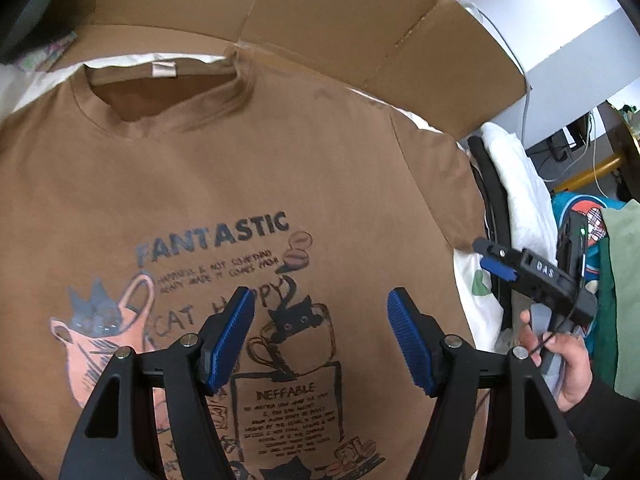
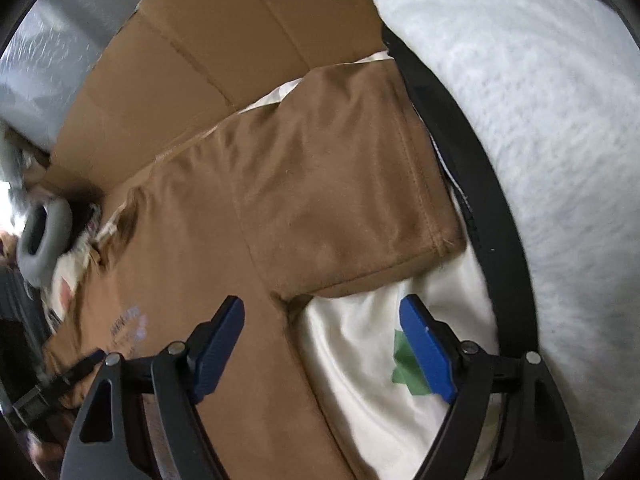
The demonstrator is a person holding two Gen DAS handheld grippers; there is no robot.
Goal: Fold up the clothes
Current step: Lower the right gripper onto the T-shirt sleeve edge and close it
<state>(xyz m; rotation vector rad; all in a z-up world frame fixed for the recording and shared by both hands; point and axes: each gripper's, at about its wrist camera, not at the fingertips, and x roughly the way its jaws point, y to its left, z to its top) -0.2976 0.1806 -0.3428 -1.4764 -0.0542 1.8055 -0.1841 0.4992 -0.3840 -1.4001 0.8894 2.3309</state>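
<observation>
A brown T-shirt with a cat and coffee print lies flat, front up, collar at the far side. My left gripper hovers over the printed chest, open, with nothing between its blue pads. In the right wrist view the shirt's short sleeve spreads out over a white sheet. My right gripper stands open above the armpit seam, one pad over the brown cloth, the other over the sheet. The right gripper also shows at the shirt's right edge, held by a hand.
Flattened cardboard lies beyond the collar. A white padded cushion with a black frame stands right of the sleeve. Colourful clothes pile at the far right. A grey ring-shaped object sits at the left.
</observation>
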